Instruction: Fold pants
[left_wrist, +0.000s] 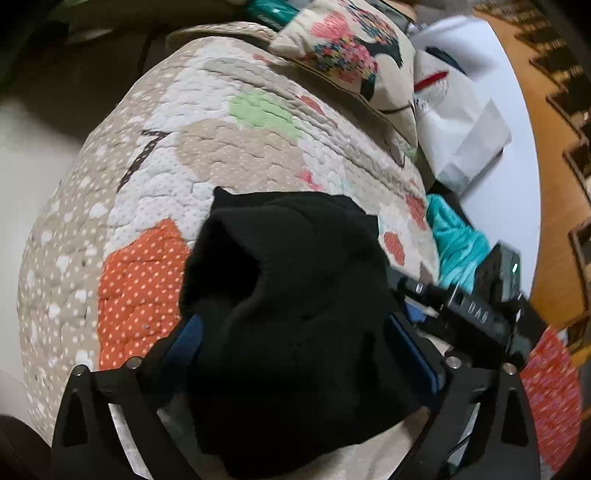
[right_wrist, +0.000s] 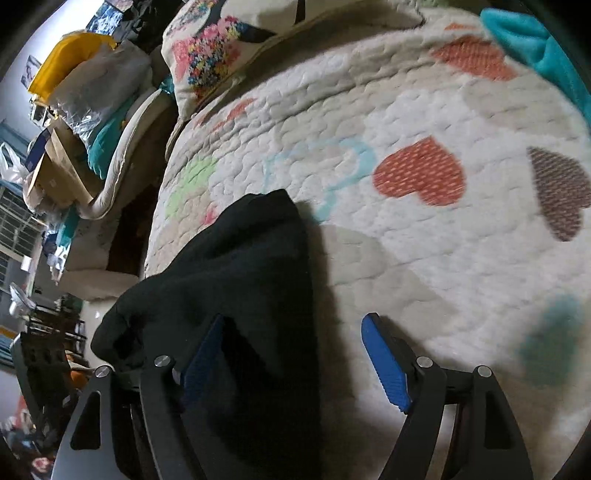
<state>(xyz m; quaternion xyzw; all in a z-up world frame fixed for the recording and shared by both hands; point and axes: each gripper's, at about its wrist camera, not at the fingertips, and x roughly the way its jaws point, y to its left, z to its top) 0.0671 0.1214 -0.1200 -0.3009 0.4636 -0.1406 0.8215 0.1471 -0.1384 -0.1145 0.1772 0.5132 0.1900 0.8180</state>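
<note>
The black pants (left_wrist: 288, 295) lie bunched on a quilted bedspread (left_wrist: 207, 147) with hearts and patches. In the left wrist view my left gripper (left_wrist: 295, 332) stands wide apart around the black cloth, its blue pads (left_wrist: 410, 350) at either side of the bundle, not pinching it. In the right wrist view the pants (right_wrist: 236, 295) lie at the lower left; my right gripper (right_wrist: 291, 354) is open above the quilt (right_wrist: 406, 184), its left pad over the cloth edge and its right pad (right_wrist: 384, 362) over bare quilt. The right gripper's body (left_wrist: 476, 306) shows at the right of the left wrist view.
A patterned pillow (left_wrist: 351, 55) lies at the head of the bed, also in the right wrist view (right_wrist: 221, 48). A teal blanket (left_wrist: 454, 243) and white bags (left_wrist: 458, 110) sit at the right bed edge. Boxes and bags (right_wrist: 74, 110) crowd the far side.
</note>
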